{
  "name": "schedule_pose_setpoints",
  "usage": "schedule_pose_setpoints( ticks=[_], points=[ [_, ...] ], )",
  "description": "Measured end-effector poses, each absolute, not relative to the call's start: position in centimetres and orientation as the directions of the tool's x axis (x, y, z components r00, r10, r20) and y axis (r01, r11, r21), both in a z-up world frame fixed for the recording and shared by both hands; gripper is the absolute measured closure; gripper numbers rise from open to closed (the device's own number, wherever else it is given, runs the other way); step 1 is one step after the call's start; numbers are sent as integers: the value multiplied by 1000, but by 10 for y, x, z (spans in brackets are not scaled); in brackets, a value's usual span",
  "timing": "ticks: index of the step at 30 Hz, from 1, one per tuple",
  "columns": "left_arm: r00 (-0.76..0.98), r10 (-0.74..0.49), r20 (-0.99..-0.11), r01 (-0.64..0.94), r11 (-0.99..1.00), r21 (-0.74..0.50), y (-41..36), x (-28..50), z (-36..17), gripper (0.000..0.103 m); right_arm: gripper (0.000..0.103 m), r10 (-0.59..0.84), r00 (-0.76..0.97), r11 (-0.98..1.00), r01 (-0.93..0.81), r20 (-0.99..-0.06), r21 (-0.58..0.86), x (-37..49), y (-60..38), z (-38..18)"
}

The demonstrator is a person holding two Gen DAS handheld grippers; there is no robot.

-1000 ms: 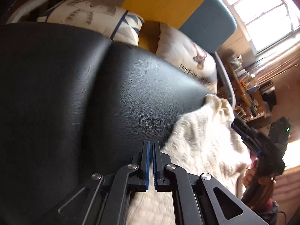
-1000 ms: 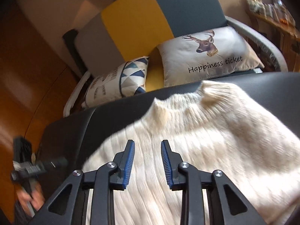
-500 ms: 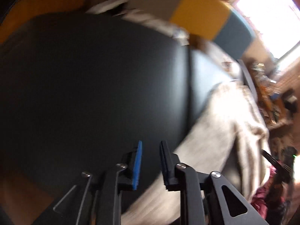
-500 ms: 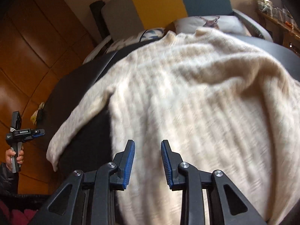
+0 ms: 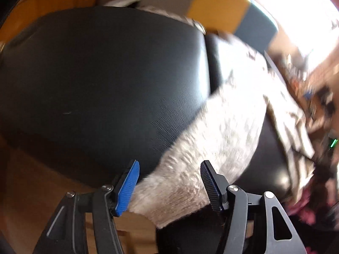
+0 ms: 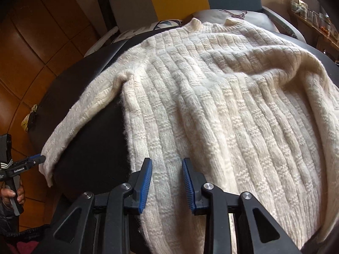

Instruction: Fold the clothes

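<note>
Sweater: your cream sweater [image 6: 222,97] lies spread on the black cushion [image 5: 95,74], collar at 12 o'clock.
Left gripper [image 5: 170,185]: jaws wide apart, straddling the sleeve cuff [image 5: 169,199].
Right gripper [image 6: 167,184]: jaws parted above the hem.

My left gripper [image 5: 169,182] is spread wide, its blue-padded finger on one side and the black ribbed finger on the other, with the cuff end of the cream sweater's sleeve [image 5: 173,192] lying between them; neither pad presses into the knit. The sleeve runs away from me, up and to the right, across the black leather cushion [image 5: 95,80], which fills everything ahead and to my left. Further right the sweater [image 5: 281,110] bunches in blurred folds. Beyond the cushion's far edge stands a chair back in yellow and teal [image 5: 220,14], with a bright window [image 5: 296,17] to its right. Wooden floor [image 5: 29,190] shows below left.
</note>
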State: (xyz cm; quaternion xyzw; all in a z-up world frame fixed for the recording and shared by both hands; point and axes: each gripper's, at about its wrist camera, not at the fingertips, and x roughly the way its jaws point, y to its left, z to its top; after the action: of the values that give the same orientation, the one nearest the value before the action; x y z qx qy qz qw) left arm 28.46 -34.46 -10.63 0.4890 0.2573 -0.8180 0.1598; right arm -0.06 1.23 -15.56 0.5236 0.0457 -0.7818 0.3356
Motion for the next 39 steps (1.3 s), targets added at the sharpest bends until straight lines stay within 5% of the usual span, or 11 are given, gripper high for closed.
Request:
schedule_pose_setpoints(
  ticks=[2, 4, 6, 18, 29, 36, 39],
  points=[
    [-452, -58, -890, 513, -833, -206, -339, 279, -111, 50, 74, -459, -226, -771, 581, -859, 259, 2, 15, -156],
    [-478, -43, -878, 506, -830, -235, -339, 279, -108, 85, 74, -441, -226, -771, 590, -868, 238, 6, 17, -156],
    [-497, -37, -867, 522, -811, -265, -344, 281, -108, 90, 74, -423, -226, -771, 599, -877, 218, 9, 20, -156],
    [-595, -81, -800, 646, -640, -416, -423, 281, -92, 91, 72, -412, -166, -761, 604, -896, 238, 9, 4, -160],
    [-507, -232, -830, 735, -619, -276, -515, 207, -90, 91, 72, -476, -75, -765, 527, -876, 370, -7, -21, -165],
    [-394, -138, -909, 798, -541, -264, -569, 162, -108, 74, 72, -589, -110, -732, 491, -800, 472, -10, 10, -140],
    [-363, -244, -899, 820, -542, -184, -566, 166, -79, 66, 72, -601, -183, -745, 480, -778, 463, -8, 48, -123]
  ],
)
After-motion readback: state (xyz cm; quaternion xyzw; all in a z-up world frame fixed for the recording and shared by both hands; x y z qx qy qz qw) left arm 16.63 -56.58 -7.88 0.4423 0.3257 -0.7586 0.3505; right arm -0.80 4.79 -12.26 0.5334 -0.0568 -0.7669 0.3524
